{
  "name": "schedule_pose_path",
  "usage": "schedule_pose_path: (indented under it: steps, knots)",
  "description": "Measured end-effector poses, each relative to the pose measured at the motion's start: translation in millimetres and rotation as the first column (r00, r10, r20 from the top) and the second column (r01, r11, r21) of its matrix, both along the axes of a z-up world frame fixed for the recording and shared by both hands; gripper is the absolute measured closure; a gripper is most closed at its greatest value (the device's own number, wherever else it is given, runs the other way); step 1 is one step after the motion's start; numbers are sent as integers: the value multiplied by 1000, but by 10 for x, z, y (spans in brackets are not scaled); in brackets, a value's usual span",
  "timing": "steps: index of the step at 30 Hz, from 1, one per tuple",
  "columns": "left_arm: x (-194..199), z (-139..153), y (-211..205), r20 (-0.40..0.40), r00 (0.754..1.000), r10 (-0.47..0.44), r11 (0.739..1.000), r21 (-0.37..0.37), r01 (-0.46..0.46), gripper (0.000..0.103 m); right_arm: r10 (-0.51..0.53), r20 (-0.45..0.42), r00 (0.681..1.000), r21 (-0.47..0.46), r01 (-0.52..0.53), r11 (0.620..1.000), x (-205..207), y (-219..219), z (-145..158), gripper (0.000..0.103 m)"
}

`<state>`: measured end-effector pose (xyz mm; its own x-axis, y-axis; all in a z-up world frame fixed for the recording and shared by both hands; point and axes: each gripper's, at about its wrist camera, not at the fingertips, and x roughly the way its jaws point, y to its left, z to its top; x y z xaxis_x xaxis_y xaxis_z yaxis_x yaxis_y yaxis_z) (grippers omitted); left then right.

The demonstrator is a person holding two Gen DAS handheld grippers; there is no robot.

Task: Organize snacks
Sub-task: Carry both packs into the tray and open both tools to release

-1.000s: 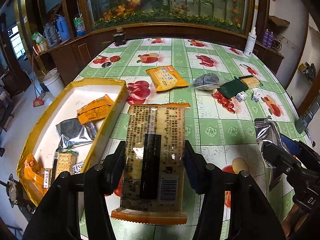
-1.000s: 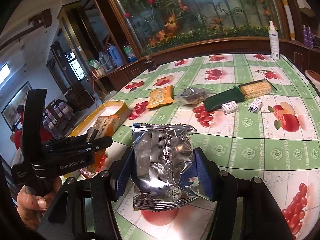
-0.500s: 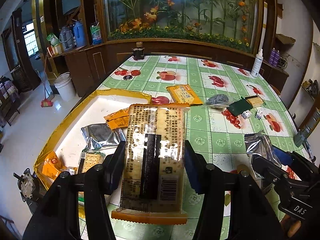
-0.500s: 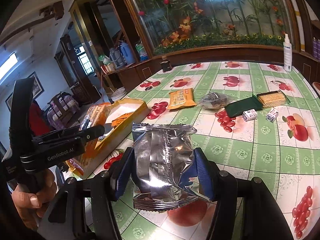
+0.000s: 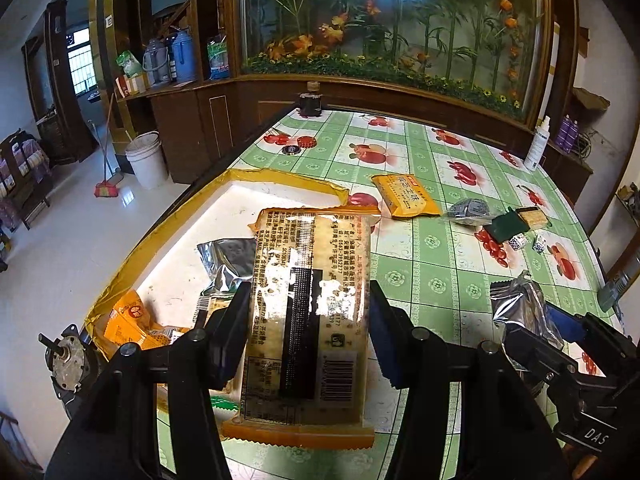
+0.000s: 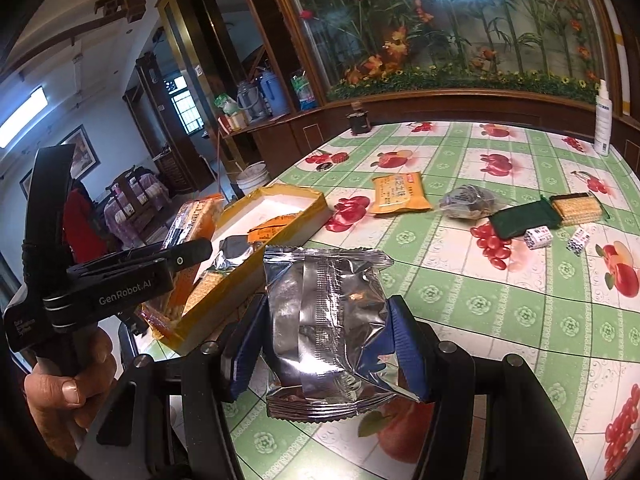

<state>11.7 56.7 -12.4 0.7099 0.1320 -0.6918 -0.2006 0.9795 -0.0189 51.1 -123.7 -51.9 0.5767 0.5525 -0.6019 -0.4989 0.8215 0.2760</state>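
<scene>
While a person's hand (image 6: 60,392) grips the handle of the left gripper (image 5: 308,324), its jaws stand clamped on the long sides of a clear cracker packet (image 5: 308,312) with orange crimped ends, barcode toward the camera. The packet hangs above the near end of a yellow-rimmed box (image 5: 280,179) that sits at the left edge of the desk (image 5: 424,280), which is covered in a green-and-white check cloth printed with fruit. Inside the white-floored box lie a silver foil packet (image 5: 224,256), an orange snack bag (image 5: 128,316) and other wrappers partly hidden behind the gripper.

Just to the right, the right gripper (image 6: 328,344) has its blue-padded jaws pressed against both sides of a crumpled silver foil pouch (image 6: 328,320), held clear of the cloth beside the box's near corner.

Farther out on the desk, an orange biscuit packet (image 6: 398,194) lies beside a grey wrapped snack (image 6: 468,202); a dark green pouch (image 6: 520,222) touches a packet of pale crackers (image 6: 576,208), with two small patterned cubes (image 6: 538,237) just in front. A white spray bottle (image 6: 603,120) stands at the far right edge, a dark jar (image 6: 359,120) at the far end.
</scene>
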Motion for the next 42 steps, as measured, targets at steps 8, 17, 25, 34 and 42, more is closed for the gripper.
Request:
schedule_pose_path:
  steps: [8,17,25,34,42]
  knots:
    - [-33,-48,254,-7,999,47,999,-9,-47,50,65,0,998,-10,-65,998,43,357,5,42]
    - [-28,-145,566,-35,994,106,994,-26,-107,49,140,-10,990,-6,-140,990,249,779,-14,42]
    - [119,-324,925,-110,982,155,985,-61,-162,49,205,-20,979,-10,-205,979,530,1309,-50,42]
    - [295,-444,1211,-159,968,196,975,-69,-209,49,239,-55,969,-18,-241,970,878,1817,-156,42]
    - [448,-575,1338,-209,957,200,973,-70,-219,50,241,-88,966,-44,-246,968,1121,2044,-323,42]
